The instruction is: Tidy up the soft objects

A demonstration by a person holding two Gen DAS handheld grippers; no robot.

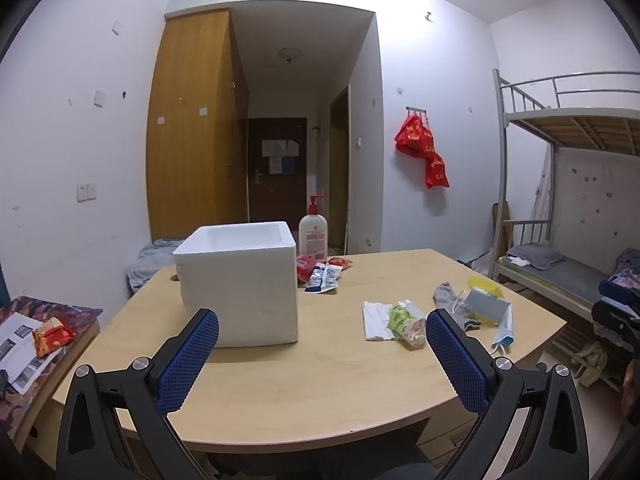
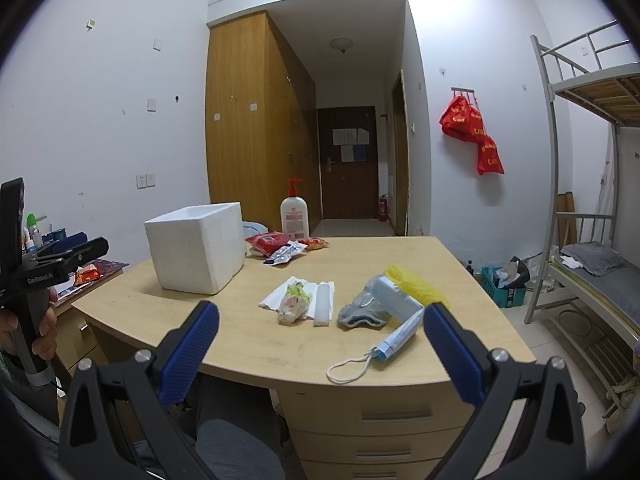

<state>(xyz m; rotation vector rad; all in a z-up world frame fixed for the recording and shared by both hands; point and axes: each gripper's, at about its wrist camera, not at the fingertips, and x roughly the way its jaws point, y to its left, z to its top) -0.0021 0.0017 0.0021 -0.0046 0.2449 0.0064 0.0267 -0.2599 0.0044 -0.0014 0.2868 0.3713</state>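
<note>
Soft stuff scattered over the right half of the table, none of it held. Nearest the front edge: a pale blue face mask, folded narrow, white ear loop trailing toward the table edge. Just behind it a crumpled grey sock with a flat grey-blue pack lying across it, and a yellow mesh sleeve poking out beyond that. Left of the pile, near the middle of the table: a clear bag with green and pink bits sitting on white folded sheets.

White foam box on the table's left side, open top, plain walls, no writing on it. Just beside its far right corner, a cluster of snack packets: a red pack, a blue-and-silver pack, an orange one. Print on them too small to read. White pump bottle with red pump standing behind those, red label text unreadable.

Left hand-held gripper spread wide over the front of the table, blue pads with nothing between them. Right hand-held gripper also spread wide, hovering above the near table edge, nothing between the pads either.

Red bags with yellow lettering hanging on the wall, not legible. In the right wrist view, white lettering on the left gripper's black body, too blurry to make out for sure.
</note>
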